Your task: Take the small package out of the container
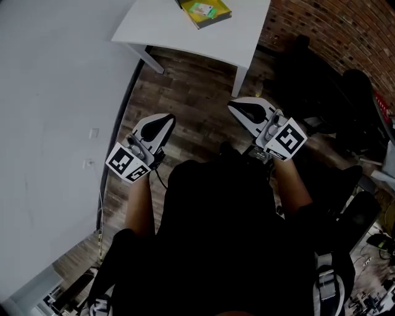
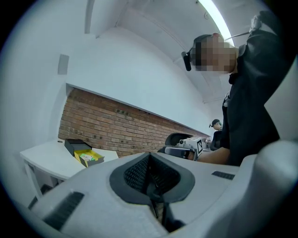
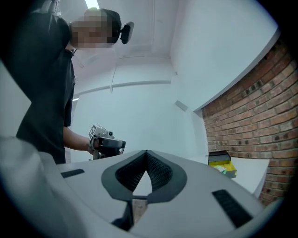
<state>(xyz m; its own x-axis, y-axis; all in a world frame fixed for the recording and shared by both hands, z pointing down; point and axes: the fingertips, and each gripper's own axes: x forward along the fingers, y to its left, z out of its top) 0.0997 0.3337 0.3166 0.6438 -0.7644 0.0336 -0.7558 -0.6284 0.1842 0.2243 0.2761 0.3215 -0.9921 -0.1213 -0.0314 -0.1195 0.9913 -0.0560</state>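
A dark open container (image 1: 204, 12) with a yellow lining stands on the white table (image 1: 173, 28) at the top of the head view. A small green and white package (image 1: 202, 9) lies inside it. Both grippers hang close to my body over the wooden floor, well short of the table. My left gripper (image 1: 166, 119) is shut with nothing in it, and so is my right gripper (image 1: 234, 107). The left gripper view has the container (image 2: 86, 156) far off to the left beyond the closed jaws (image 2: 149, 157). In the right gripper view the container (image 3: 222, 165) sits at the right.
A white wall (image 1: 55, 92) runs along the left and a brick wall (image 1: 345, 31) along the right. Dark chairs and equipment (image 1: 333, 92) crowd the right side. The table's legs (image 1: 242, 74) stand on the plank floor between me and the container.
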